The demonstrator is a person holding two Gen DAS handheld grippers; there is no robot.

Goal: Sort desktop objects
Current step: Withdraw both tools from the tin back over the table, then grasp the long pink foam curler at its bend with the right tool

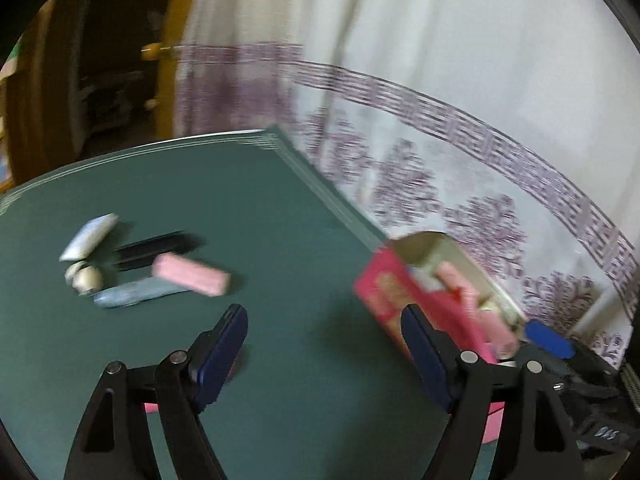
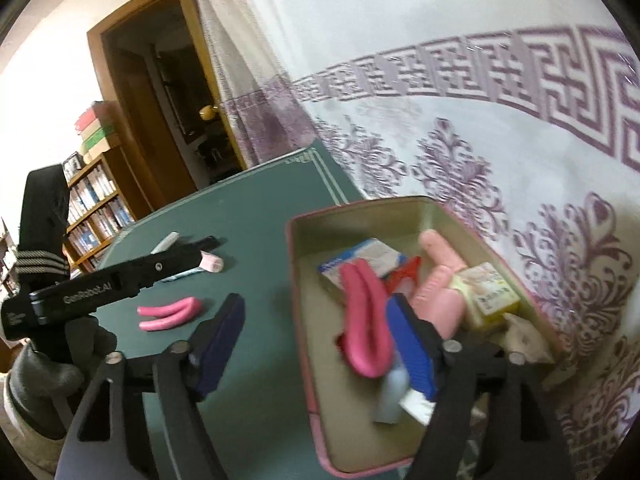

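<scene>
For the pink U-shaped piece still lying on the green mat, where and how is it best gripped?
Grip the pink U-shaped piece across both arms near the closed bend, coming down from above. It lies flat on the green mat with bare mat on all sides, and the two arms together are narrow enough for the open left gripper.

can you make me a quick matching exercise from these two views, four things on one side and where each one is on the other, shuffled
Things:
1. pink eraser
2. blue and white box
3. pink U-shaped clip on its own
4. right gripper

Places:
A. inside the tin, near its far end
B. on the green tabletop, by the white tube
C. open, one of its fingers over the table, the other over the tin
D. on the green tabletop, between the left gripper's body and the tin

Pairs: 1-B, 2-A, 3-D, 4-C
</scene>
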